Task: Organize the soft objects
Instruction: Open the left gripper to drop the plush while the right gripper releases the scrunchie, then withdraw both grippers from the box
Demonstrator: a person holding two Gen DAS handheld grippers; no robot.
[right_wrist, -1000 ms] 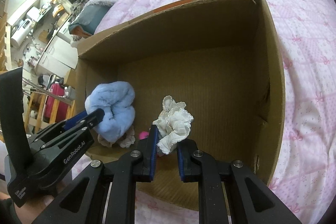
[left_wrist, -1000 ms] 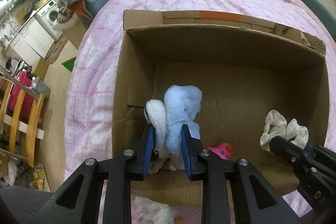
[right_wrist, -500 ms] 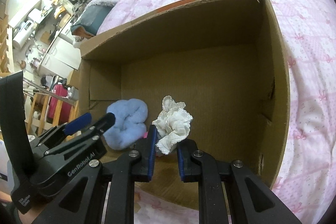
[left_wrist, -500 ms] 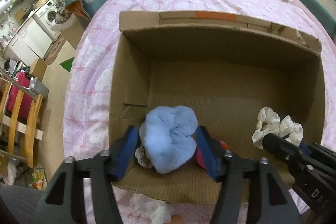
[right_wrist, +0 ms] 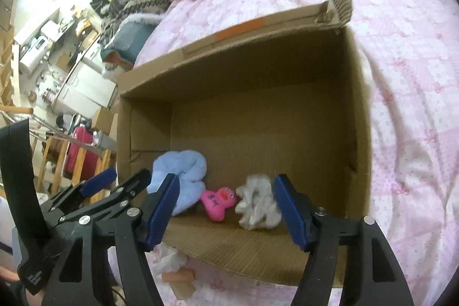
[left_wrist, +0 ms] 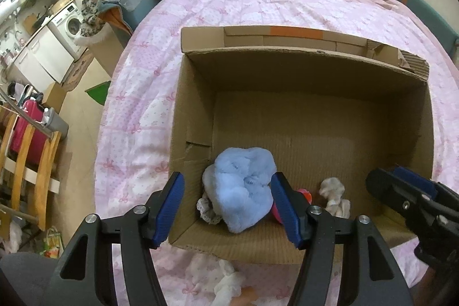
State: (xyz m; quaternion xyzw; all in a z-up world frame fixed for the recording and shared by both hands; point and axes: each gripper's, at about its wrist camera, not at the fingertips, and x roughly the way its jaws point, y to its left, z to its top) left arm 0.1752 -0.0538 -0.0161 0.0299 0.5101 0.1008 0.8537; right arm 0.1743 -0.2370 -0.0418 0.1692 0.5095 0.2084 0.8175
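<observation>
Left wrist view first. The cardboard box [left_wrist: 315, 111] sat on the pink bedspread [left_wrist: 258, 7], open side up. The left gripper [left_wrist: 226, 205] was released, blue pads wide apart, with the fluffy blue plush [left_wrist: 243, 191] lying loose on the box floor in the near left corner, not squeezed by anything. It looked dropped there on purpose: my guess is the box is the collection spot for the soft stuff. A bit of white lacy cloth [left_wrist: 208, 210] poked out from under the plush, and the cream frilly cloth [left_wrist: 334, 195] lay further right on the floor. The gripper pointed steeply down over the near wall. A few more soft bits [left_wrist: 226, 280] waited on the bed outside the box, so I'd say the job wasn't finished.

Right wrist view. The right gripper [right_wrist: 226, 208] had just been opening and was also let go. The cream frilly cloth [right_wrist: 259, 204] sat between its pads but clear of them, slumped on the floor and a bit blurred. Beside it lay a small pink toy [right_wrist: 218, 200], then the blue plush [right_wrist: 180, 177] further left. This claw also tilted down over the near edge, with the left gripper [right_wrist: 114, 179] just beside it on the left, pads apart.
</observation>
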